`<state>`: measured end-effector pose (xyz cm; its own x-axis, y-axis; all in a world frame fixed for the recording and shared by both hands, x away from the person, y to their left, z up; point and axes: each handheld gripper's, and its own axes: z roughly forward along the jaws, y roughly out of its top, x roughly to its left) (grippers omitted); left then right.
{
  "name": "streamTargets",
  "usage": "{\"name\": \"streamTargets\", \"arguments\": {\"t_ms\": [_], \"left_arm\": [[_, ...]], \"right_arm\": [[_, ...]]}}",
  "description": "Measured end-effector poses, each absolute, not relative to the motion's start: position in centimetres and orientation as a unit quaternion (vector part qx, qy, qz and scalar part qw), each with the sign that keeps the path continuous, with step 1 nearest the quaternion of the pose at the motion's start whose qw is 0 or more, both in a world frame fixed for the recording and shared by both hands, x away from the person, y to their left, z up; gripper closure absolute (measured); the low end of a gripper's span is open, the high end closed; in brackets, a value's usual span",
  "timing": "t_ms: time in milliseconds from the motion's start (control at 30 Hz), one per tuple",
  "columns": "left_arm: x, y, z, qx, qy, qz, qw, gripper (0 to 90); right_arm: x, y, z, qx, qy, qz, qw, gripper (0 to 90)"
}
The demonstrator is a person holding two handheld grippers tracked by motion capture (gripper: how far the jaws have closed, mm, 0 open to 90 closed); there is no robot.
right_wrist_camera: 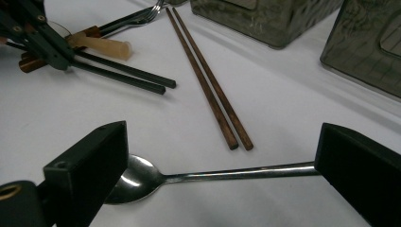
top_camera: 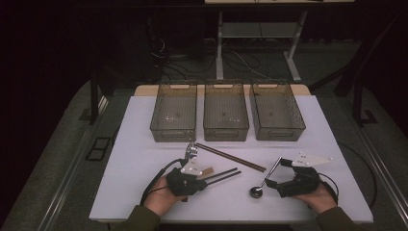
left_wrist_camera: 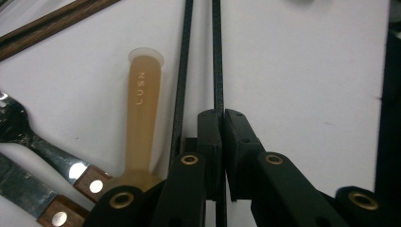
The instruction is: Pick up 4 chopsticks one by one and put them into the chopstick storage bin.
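L gripper (top_camera: 204, 177) pinching one black chopstick; R gripper (top_camera: 272, 174) spread wide around a spoon.

High view: black chopsticks (top_camera: 222, 175) lie mid-table, at 3 o'clock from L hand; spoon (top_camera: 262, 183) at 9 o'clock from R hand, trays (top_camera: 225, 117) at 12. L gripper view: jaws shut on right-hand stick (left_wrist_camera: 218, 61), its twin (left_wrist_camera: 182, 85) loose beside; thin, stiff, light, prob. slick, so grip near mid-length. R gripper view: jaws apart, steel spoon (right_wrist_camera: 208, 176) lying across between them, not clamped; hard, smooth, take the handle.

A lab-like recording room is showing here.
Beyond the left claw (top_camera: 208, 174), a white tabletop (top_camera: 144, 125) is sitting among dark curtains, floor cables (top_camera: 240, 60) and a desk frame (top_camera: 260, 43).
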<state>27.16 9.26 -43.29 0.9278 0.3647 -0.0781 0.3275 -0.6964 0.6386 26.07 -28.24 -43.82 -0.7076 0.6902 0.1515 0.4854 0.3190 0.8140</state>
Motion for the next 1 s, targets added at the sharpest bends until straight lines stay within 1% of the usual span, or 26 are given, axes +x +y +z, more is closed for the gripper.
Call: {"name": "streamTargets", "arguments": {"t_ms": [533, 1000], "left_arm": [[26.9, 10.7, -41.9, 0.900, 0.201, 0.013, 0.387, 85.5], [27.0, 13.2, -41.1, 0.882, 0.226, 0.022, 0.413, 85.5]], "right_arm": [[26.1, -28.4, -43.8, 0.368, 0.801, 0.459, 0.112, 3.7], [26.1, -28.3, -43.8, 0.366, 0.801, 0.460, 0.112, 3.7]]}}
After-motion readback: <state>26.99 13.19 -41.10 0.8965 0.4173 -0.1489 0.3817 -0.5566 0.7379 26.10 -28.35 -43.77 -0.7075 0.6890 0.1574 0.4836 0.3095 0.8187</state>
